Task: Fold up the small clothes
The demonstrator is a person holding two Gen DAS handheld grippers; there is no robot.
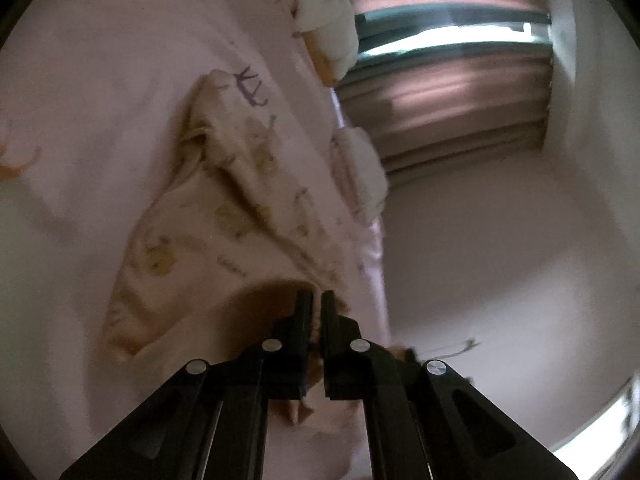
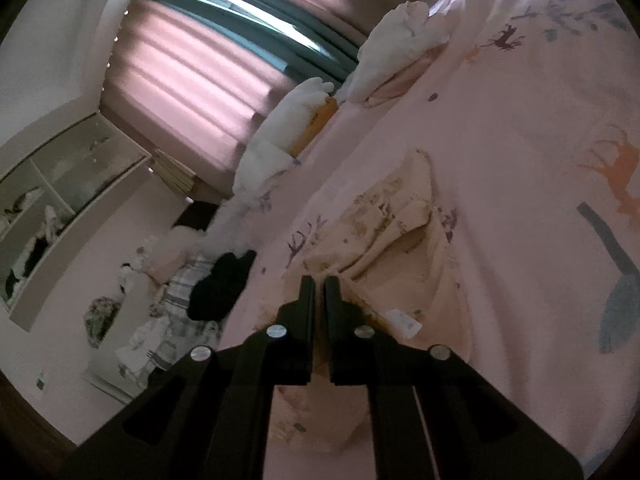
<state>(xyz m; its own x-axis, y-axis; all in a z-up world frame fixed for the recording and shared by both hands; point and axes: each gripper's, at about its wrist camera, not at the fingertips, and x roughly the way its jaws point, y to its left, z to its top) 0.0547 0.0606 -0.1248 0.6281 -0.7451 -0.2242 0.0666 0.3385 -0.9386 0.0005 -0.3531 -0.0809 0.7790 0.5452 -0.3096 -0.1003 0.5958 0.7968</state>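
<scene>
A bed (image 2: 500, 128) with a pale pink cover printed with deer and trees fills much of both views. White pillows (image 2: 392, 52) lie along its far edge. Behind it, pink curtains (image 2: 192, 68) hang over a window (image 1: 452, 36) where a strip of daylight shows. The walls (image 1: 480, 240) are plain and pale. A white open shelf unit (image 2: 60, 184) stands against one wall, and clothes lie piled on the floor (image 2: 168, 304) beside the bed.
</scene>
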